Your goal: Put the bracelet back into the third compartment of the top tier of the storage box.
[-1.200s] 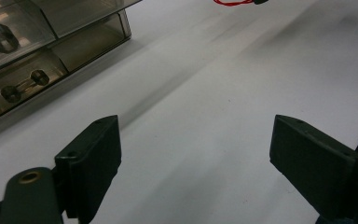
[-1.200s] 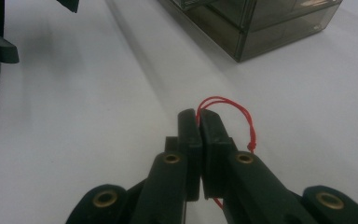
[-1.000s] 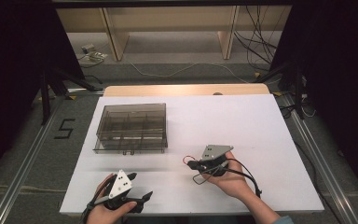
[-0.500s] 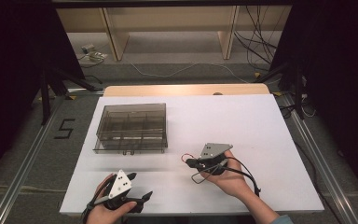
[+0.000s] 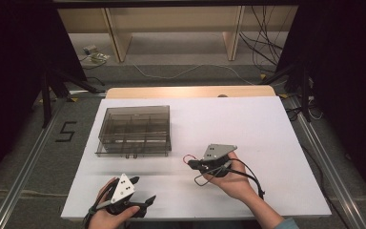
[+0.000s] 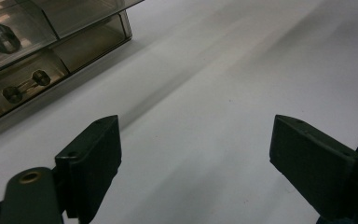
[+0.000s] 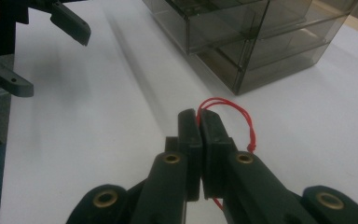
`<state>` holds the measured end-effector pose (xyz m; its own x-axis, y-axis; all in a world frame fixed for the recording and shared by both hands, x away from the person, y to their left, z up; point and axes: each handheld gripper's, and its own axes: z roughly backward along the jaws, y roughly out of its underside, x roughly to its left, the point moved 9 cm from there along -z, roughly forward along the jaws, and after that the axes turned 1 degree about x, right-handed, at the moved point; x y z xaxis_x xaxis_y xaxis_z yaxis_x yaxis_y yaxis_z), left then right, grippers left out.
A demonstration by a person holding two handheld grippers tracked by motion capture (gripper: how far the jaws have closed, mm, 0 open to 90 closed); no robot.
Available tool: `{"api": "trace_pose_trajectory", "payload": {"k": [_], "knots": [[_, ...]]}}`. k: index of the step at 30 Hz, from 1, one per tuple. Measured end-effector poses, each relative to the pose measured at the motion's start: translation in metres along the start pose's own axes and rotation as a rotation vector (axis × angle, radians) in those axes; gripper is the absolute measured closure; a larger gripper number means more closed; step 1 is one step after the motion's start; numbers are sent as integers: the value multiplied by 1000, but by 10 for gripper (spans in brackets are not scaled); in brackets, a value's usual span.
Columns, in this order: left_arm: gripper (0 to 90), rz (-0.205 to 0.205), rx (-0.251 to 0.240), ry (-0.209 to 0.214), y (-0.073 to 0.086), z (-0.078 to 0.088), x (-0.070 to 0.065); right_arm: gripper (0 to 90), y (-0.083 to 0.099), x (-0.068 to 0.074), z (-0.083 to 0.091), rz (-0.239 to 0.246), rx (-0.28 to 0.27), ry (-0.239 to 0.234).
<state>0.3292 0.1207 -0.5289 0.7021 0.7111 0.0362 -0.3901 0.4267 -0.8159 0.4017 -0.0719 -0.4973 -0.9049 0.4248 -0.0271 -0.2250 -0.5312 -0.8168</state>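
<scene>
Now the right gripper (image 7: 200, 122), clamped on a red string (image 7: 242, 114), should carry it to the box (image 5: 136, 129); left gripper (image 6: 196, 149) gapes empty.

Right gripper (image 5: 194, 164) with red cord (image 5: 187, 158) a touch nearer the bottom edge in the high view.

The red cord (image 7: 242, 116) runs hidden between the shut jaws; the organiser box (image 6: 37, 51) is edge-cropped.

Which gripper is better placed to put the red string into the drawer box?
Right. The right gripper is already shut on the red string and points toward the smoked plastic drawer box. The left gripper is open, holds nothing, and sits nearer the table's near edge.
</scene>
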Motion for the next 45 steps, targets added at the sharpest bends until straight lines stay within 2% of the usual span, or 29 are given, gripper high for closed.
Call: {"api": "trace_pose_trajectory", "payload": {"k": [15, 45], "knots": [[165, 2, -2, -2, 0, 0, 0, 884, -16, -1, 0, 1, -31, 0], [166, 2, -3, -6, 0, 1, 1, 884, -34, -1, -3, 8, -60, -3]]}}
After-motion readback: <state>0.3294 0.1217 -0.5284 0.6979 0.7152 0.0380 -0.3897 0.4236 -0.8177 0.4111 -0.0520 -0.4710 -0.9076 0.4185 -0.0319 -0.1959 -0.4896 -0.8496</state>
